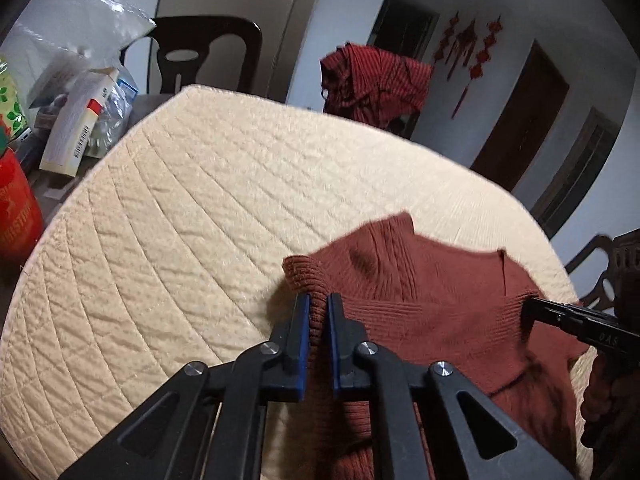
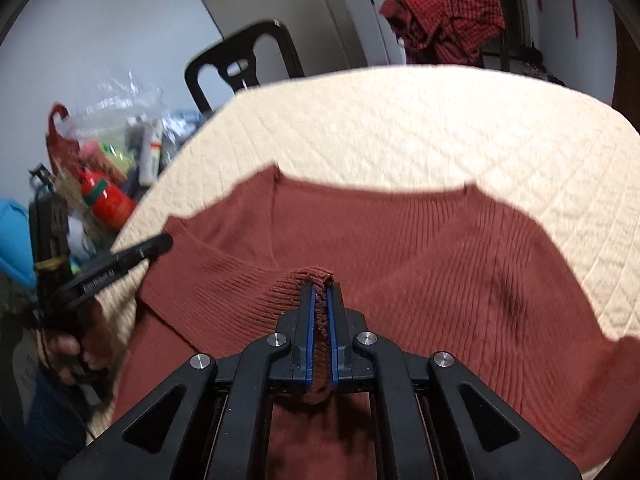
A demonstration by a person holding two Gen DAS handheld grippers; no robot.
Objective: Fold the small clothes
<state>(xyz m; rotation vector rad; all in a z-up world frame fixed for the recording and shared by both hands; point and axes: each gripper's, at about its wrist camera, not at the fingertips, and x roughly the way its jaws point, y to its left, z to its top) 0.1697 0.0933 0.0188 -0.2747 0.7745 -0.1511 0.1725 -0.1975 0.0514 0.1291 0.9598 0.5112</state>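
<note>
A rust-brown ribbed knit sweater [image 1: 432, 280] [image 2: 420, 240] lies spread on a cream quilted pad [image 1: 200, 208] [image 2: 400, 120]. My left gripper [image 1: 319, 300] is shut on a ribbed hem edge of the sweater, with the cloth pinched between its blue pads. My right gripper [image 2: 320, 290] is likewise shut on a ribbed edge of the sweater. In the left wrist view the right gripper [image 1: 532, 305] comes in from the right and bites the knit. In the right wrist view the left gripper [image 2: 164, 242] reaches in from the left, held by a hand [image 2: 68, 352].
A dark chair [image 1: 200, 52] [image 2: 244, 64] stands behind the pad. Boxes, plastic bags and a red container [image 1: 18, 216] clutter the left side. A red checked garment [image 1: 376, 84] [image 2: 444, 12] hangs at the back. Dark doors [image 1: 524, 120] line the right wall.
</note>
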